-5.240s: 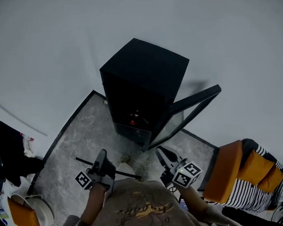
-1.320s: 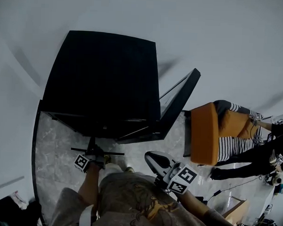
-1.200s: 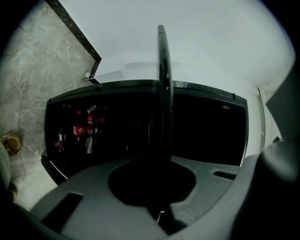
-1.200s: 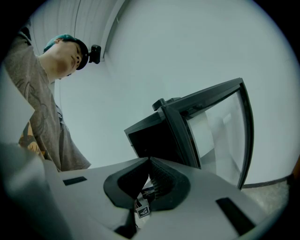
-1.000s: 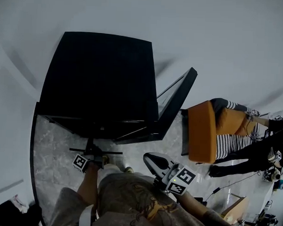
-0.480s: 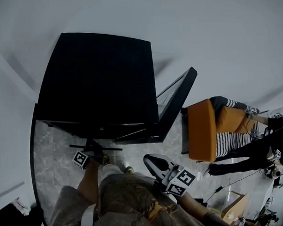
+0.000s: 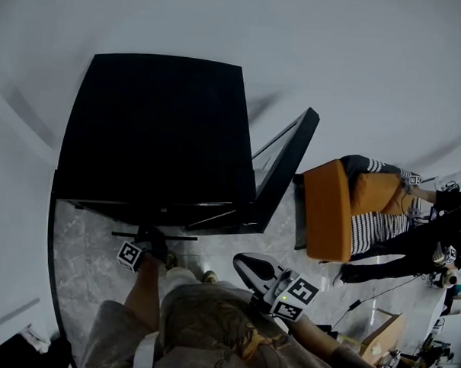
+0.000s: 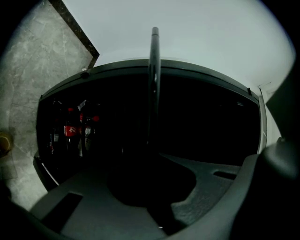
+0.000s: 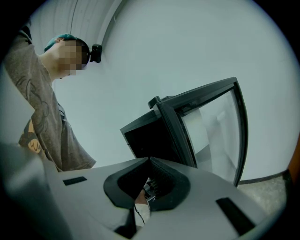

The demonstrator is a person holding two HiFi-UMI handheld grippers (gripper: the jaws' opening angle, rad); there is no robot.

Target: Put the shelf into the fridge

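The black fridge (image 7: 156, 130) fills the left of the head view, which shows only its top. Its glass door (image 7: 283, 168) is swung open to the right, and an orange chair (image 7: 327, 210) stands further right. Only the left gripper view looks into the dark cabinet, where bottles (image 8: 70, 129) with red labels stand at the left; their print is too small to read. The shelf (image 7: 181, 237) is a thin dark bar at the fridge's open front, above the marble floor (image 7: 91, 242), pinched by the left tongs (image 7: 149, 238). The right tongs (image 7: 246, 262) hang near the person's body, pressed together on nothing, as the right gripper view shows.
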